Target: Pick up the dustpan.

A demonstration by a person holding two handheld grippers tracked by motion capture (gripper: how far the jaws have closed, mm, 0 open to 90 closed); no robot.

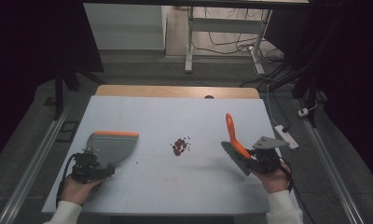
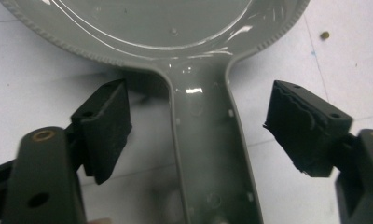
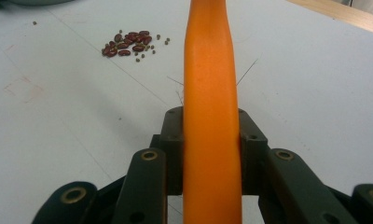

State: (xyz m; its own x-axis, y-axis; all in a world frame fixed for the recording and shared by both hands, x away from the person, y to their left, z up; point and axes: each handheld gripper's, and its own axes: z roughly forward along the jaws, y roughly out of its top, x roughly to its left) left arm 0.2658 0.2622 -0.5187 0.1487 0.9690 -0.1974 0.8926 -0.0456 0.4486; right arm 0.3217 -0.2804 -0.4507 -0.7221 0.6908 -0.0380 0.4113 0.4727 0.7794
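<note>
A grey dustpan (image 1: 111,145) with an orange front lip lies flat on the white table at the left. My left gripper (image 1: 100,167) is open, and its pads (image 2: 105,126) stand on either side of the dustpan handle (image 2: 208,158) without touching it. At the right, my right gripper (image 1: 255,159) is shut on the orange handle (image 3: 210,84) of a small brush (image 1: 232,135), whose grey bristles (image 1: 233,156) rest near the tabletop. A small heap of red beans (image 1: 180,146) lies in the middle of the table, between the two grippers; these beans (image 3: 128,44) appear far left in the right gripper view.
The white table sheet (image 1: 175,186) has a wooden strip (image 1: 175,91) along its far edge. A white power strip (image 1: 287,136) lies at the right edge. A few stray green beans (image 3: 149,49) sit beside the heap. Desk legs and cables stand beyond the table.
</note>
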